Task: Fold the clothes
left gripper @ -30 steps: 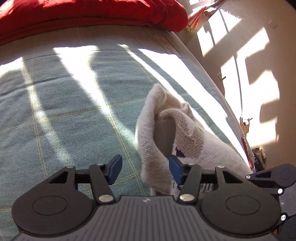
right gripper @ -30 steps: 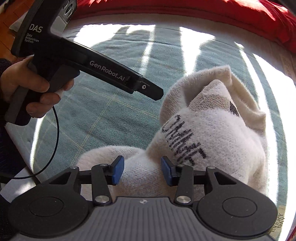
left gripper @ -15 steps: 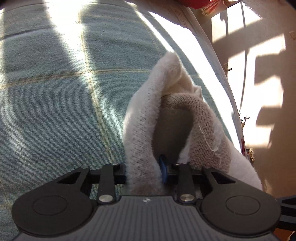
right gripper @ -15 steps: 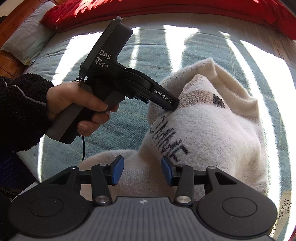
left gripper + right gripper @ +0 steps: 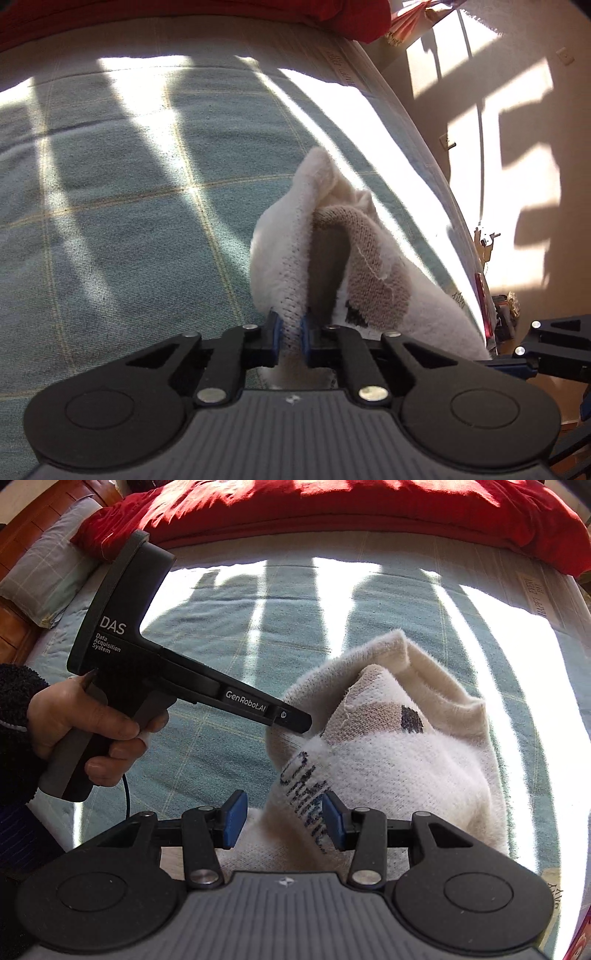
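A home bedroom is indicated: a bed (image 5: 258, 635) with a green checked cover, a red duvet (image 5: 332, 509) across the top, and a pillow (image 5: 48, 579) at upper left.

Left tongs (image 5: 289, 338) pinched tight (jaws just closed), right tongs (image 5: 284, 818) parted, both angled downward

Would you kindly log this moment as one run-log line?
left gripper: shut on sweater edge | right gripper: open, over sweater | surface: bedspread | fold: not yet done

A fuzzy knitted cream garment (image 5: 399, 760) lies on a matt, woven teal bedspread (image 5: 122, 229) beside red cloth bedding (image 5: 332, 509).
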